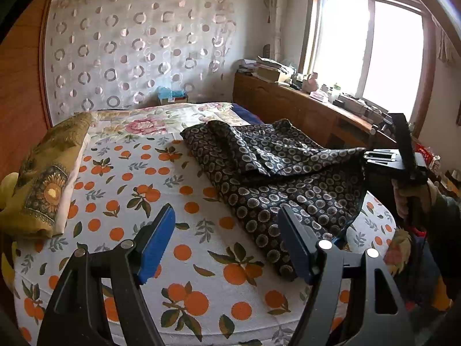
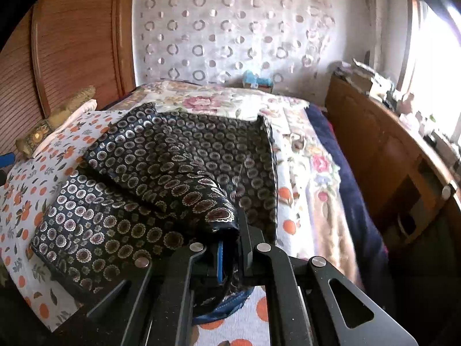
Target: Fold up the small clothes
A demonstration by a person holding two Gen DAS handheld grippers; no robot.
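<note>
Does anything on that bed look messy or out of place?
Only the dark patterned garment: it lies rumpled and half folded on the orange-print sheet, one edge lifted off the bed, pinched in the right gripper. The left gripper is open and empty.

Two hand-held grippers, one open and one clamped.
The left gripper (image 1: 226, 245) points downward with its blue-padded fingers (image 1: 155, 242) spread wide and nothing between them. The right gripper (image 2: 233, 248), raised in a hand (image 1: 410, 199), has its fingers pinched together on dark patterned fabric (image 2: 173, 173).
</note>
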